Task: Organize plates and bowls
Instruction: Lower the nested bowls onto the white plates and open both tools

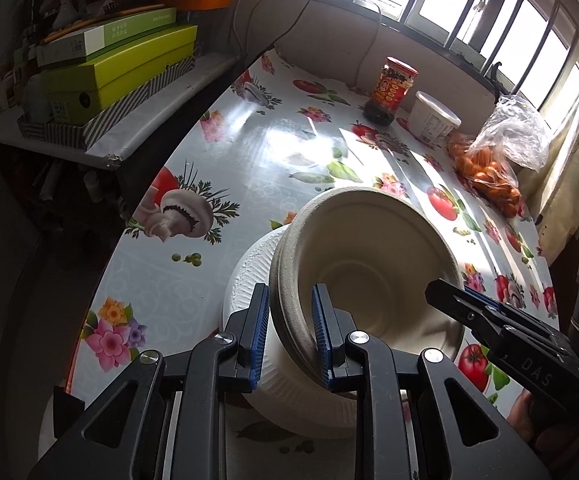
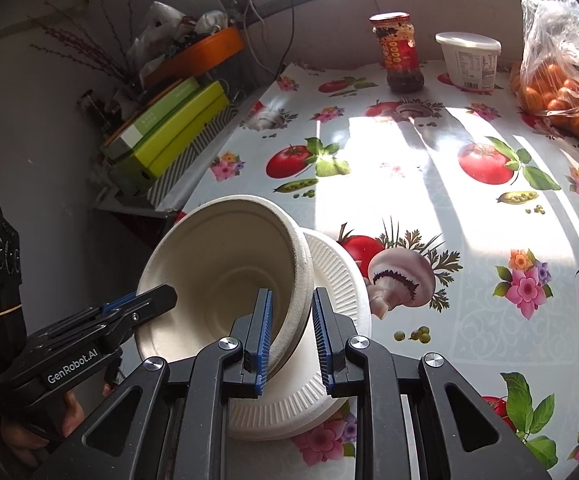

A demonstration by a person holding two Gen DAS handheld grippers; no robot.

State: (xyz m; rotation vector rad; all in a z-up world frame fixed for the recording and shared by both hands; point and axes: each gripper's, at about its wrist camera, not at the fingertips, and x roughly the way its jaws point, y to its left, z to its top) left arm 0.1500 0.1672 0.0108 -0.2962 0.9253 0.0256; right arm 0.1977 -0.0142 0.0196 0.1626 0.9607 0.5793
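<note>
A beige paper bowl (image 1: 369,264) hangs tilted over a white ribbed paper plate (image 1: 249,276) on the flowered table. My left gripper (image 1: 289,332) is shut on the bowl's near-left rim. My right gripper (image 2: 289,332) is shut on the bowl's opposite rim; the bowl (image 2: 225,268) leans left above the plate (image 2: 337,280). The right gripper also shows in the left wrist view (image 1: 489,320), and the left gripper in the right wrist view (image 2: 129,312). The bowl hides part of the plate.
A red sauce jar (image 1: 389,92), a white tub (image 1: 433,116) and a plastic bag of oranges (image 1: 489,168) stand at the table's far side below the window. A shelf with green boxes (image 1: 121,76) is at the left. The table edge (image 1: 101,280) runs along the left.
</note>
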